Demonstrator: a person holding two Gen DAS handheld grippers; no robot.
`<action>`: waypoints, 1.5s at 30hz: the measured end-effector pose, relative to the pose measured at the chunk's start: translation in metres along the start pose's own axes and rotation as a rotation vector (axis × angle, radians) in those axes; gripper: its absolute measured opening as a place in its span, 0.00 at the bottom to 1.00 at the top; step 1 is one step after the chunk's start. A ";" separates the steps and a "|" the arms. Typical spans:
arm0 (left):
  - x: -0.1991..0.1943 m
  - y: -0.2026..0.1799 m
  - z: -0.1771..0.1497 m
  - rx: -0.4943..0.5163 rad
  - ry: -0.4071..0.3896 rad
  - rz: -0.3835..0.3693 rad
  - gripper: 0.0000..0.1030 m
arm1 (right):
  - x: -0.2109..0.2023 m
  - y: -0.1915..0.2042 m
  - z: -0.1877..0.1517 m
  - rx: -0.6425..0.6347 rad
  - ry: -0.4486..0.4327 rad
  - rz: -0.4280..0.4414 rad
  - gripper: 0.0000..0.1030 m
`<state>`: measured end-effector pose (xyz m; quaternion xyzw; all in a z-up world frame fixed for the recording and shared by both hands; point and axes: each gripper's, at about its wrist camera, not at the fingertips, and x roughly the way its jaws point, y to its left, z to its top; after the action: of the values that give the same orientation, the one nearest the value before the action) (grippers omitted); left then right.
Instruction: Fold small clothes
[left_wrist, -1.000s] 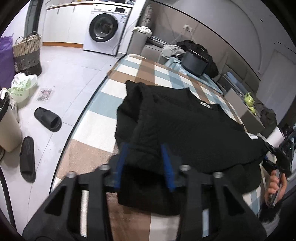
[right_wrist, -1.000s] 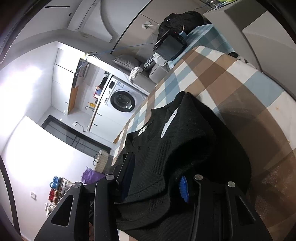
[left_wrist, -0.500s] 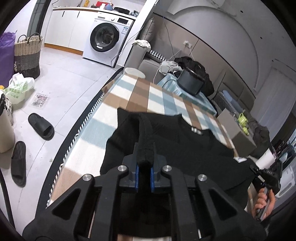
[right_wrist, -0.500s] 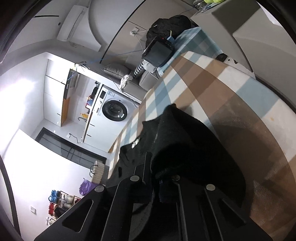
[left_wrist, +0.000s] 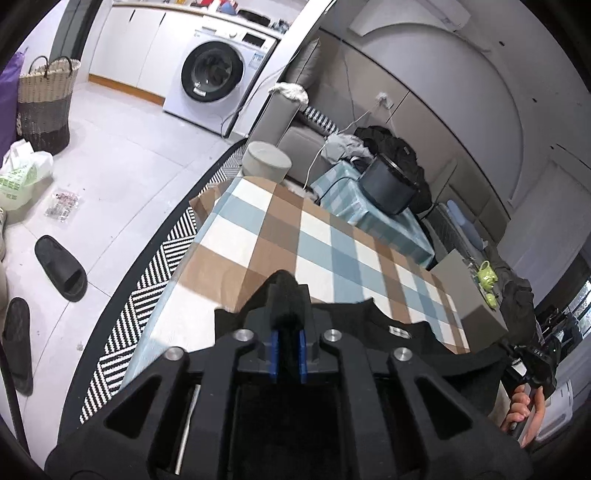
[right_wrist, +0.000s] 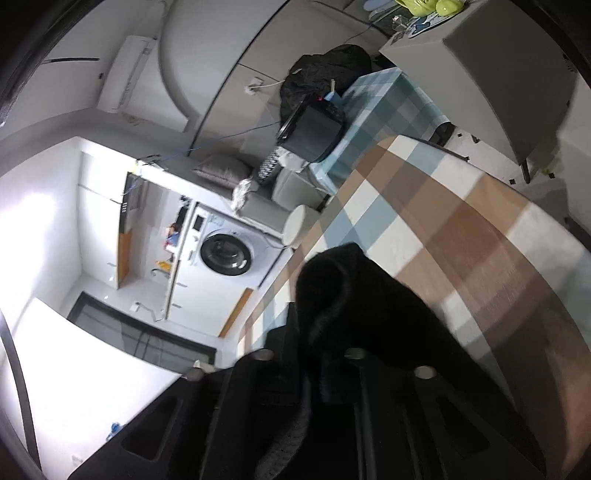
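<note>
The left tool (left_wrist: 287, 354) was clamped on a bunched fold of the black knit garment (left_wrist: 369, 317), blue pads (left_wrist: 274, 352) pressed close with cloth poking out beyond them. The garment lay on the checked tabletop (left_wrist: 332, 236) toward six o'clock in the left wrist view, its collar facing twelve o'clock. A small white neck label (left_wrist: 399, 332) showed there, its writing too small to read. The right tool (right_wrist: 325, 369) was opening its jaws with a thick roll of the same garment (right_wrist: 354, 291) between them; whether the pads pressed it I cannot tell. A hand (left_wrist: 526, 413) gripped that tool's handle at four o'clock. A washing machine (left_wrist: 218, 74) stood at eleven o'clock, its stickers illegible.
</note>
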<state>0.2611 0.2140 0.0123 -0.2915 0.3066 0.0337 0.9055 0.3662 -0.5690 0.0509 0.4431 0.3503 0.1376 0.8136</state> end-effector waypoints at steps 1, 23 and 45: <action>0.008 0.003 0.003 -0.009 0.013 0.012 0.12 | 0.004 0.000 0.004 0.000 -0.005 -0.012 0.43; 0.043 -0.024 -0.052 0.207 0.229 0.071 0.51 | 0.024 0.009 -0.044 -0.415 0.182 -0.273 0.45; 0.058 -0.026 0.030 0.116 -0.009 0.048 0.06 | 0.036 0.015 -0.057 -0.450 0.227 -0.271 0.45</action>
<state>0.3305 0.2026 0.0114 -0.2312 0.3109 0.0387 0.9211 0.3538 -0.5055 0.0268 0.1825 0.4558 0.1507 0.8581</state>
